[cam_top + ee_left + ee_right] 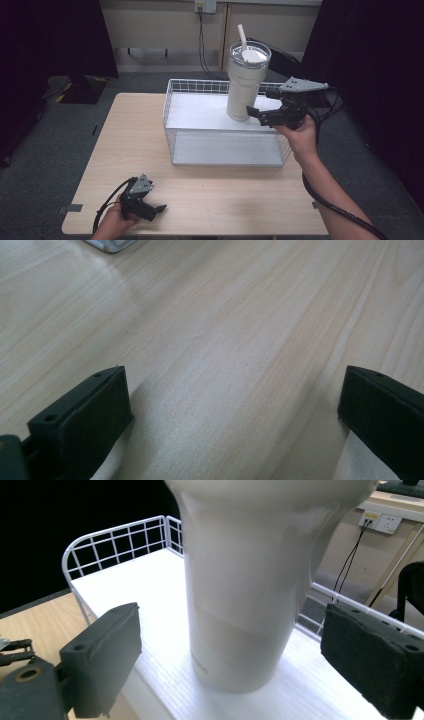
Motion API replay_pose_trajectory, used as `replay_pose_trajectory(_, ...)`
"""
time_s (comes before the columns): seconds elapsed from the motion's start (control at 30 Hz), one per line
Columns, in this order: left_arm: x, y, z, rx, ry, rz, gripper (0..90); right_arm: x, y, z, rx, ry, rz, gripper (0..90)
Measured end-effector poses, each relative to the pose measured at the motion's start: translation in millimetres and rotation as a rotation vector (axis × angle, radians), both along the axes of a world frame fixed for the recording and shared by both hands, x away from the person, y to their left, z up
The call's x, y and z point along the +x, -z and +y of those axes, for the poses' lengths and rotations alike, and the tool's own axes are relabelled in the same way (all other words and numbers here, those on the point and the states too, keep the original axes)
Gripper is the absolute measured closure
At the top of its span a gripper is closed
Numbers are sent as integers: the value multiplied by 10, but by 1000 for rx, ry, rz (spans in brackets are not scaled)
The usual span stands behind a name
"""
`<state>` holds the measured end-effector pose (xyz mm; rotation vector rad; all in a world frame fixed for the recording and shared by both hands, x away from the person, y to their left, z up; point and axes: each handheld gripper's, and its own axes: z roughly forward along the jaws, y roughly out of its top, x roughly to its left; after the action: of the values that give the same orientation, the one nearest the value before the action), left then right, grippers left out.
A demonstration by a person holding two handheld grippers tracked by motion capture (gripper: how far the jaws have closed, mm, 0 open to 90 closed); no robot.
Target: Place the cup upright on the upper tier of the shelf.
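Observation:
A tall white tumbler point(244, 87) with a clear lid and a white straw point(242, 35) stands upright on the white floor of a white wire basket point(169, 114), toward its back right. My right gripper point(260, 104) is at the tumbler's lower right and is open. In the right gripper view its jaws stand on either side of the tumbler point(240, 605) near its base, with a gap on each side of the right gripper point(235, 632). My left gripper point(156, 198) rests open at the table's front left, over bare wood point(225, 315), with nothing between its jaws point(232, 395).
The basket sits at the back right of a light wooden table point(130, 150), and one corner of the basket point(110, 244) shows in the left gripper view. Dark curtains hang on both sides. A wall socket point(205, 6) with a cable is behind the table.

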<state>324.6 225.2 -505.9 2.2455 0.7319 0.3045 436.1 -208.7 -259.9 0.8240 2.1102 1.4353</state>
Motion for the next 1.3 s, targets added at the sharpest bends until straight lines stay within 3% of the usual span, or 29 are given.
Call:
replay_pose_trajectory(0.3,-1,3,-2,-2,2,8,0,-186,96,-46,17,-41,10,91)
replay_pose_trajectory(0.7,-1,2,-1,-2,2,8,0,-476,352,-94,27,-109,38,93)
replay_pose_trajectory(0.9,-1,2,-1,-2,2,8,0,-635,596,-128,23,-140,60,93)
replay_pose_trajectory(1.0,-1,2,-1,-2,2,8,0,-691,756,-164,38,-148,86,93)
replay_pose_trajectory(1.3,-1,2,-2,-2,2,8,0,-778,1271,-219,21,-166,149,100)
